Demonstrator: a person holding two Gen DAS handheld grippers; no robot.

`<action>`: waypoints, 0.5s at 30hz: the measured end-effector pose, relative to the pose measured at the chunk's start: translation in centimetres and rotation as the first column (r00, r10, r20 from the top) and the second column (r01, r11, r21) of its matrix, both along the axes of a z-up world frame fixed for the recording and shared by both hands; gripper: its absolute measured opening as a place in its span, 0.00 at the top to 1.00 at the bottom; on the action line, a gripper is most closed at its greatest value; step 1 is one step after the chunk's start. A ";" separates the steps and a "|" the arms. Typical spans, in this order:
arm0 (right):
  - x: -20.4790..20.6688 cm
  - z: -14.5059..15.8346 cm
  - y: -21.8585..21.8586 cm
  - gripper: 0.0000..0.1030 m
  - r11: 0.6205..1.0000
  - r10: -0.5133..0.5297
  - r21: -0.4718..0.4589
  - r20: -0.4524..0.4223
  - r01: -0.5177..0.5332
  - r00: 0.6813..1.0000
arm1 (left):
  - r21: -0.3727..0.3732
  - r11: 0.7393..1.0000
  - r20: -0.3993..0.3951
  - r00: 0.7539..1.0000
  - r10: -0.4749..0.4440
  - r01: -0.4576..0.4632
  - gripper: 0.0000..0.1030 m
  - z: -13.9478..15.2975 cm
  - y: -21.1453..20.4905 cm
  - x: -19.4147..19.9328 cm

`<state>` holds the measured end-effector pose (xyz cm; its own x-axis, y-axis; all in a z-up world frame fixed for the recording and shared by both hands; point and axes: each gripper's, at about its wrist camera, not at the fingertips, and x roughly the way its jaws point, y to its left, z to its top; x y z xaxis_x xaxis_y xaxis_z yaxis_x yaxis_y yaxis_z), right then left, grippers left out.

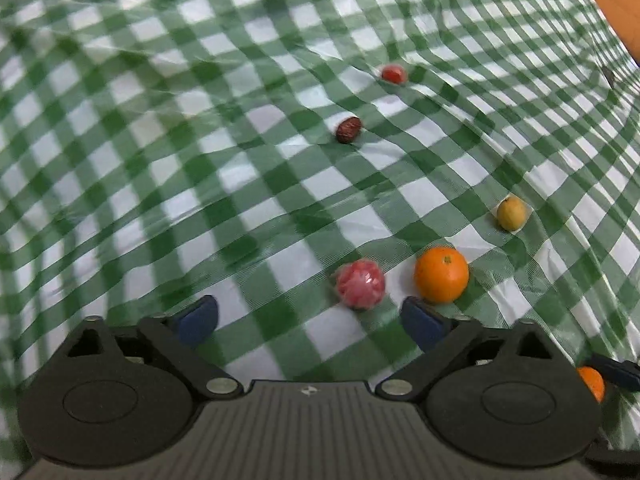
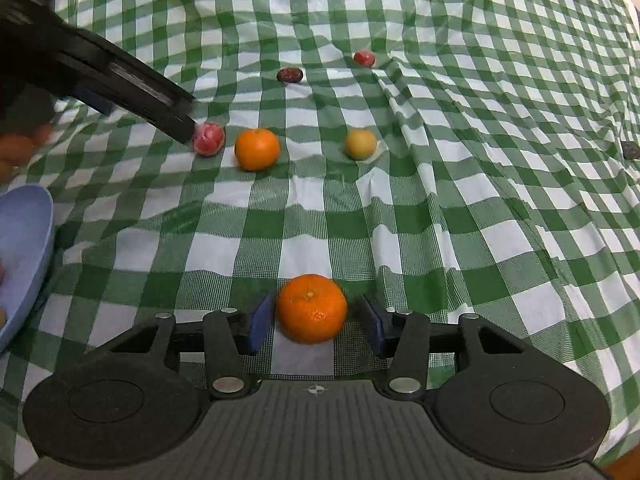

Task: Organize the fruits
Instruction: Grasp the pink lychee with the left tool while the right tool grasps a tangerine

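Fruits lie scattered on a green-checked cloth. My left gripper is open; a pink wrapped fruit lies just ahead of its fingertips, nearer the right one. Beside it are an orange, a yellow fruit, a dark red date and a small red fruit. My right gripper straddles a second orange. Its left pad is at the peel and a gap shows at the right pad. In the right wrist view, a left gripper finger reaches the pink fruit.
A pale blue bowl sits at the left edge of the right wrist view, below a hand. A small dark object lies far right. An orange shape fills the left view's top right corner. The cloth is wrinkled.
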<state>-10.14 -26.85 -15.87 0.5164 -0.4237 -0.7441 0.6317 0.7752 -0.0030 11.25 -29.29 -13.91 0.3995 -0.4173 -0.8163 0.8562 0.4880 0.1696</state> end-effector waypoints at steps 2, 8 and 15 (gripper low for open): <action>0.0 -0.2 0.1 0.50 1.000 -0.001 -0.008 0.009 0.001 1.000 | 0.009 0.999 -0.008 0.999 -0.041 0.041 0.09 -0.9 -1.0 0.2; -0.2 -0.1 0.3 0.65 1.000 -0.007 -0.024 0.031 0.007 0.999 | 0.002 0.994 -0.018 0.994 -0.107 0.107 0.45 -2.5 -2.6 0.7; -1.5 1.1 0.3 0.66 0.995 -0.061 -0.068 0.098 0.068 0.993 | -0.023 0.996 -0.014 0.997 -0.081 0.081 0.67 0.4 -1.1 -0.5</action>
<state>-11.69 -26.53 -14.78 0.5539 -0.5081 -0.6596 0.6802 0.7330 0.0064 10.76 -30.43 -13.47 0.3517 -0.4662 -0.8118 0.8954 0.4205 0.1465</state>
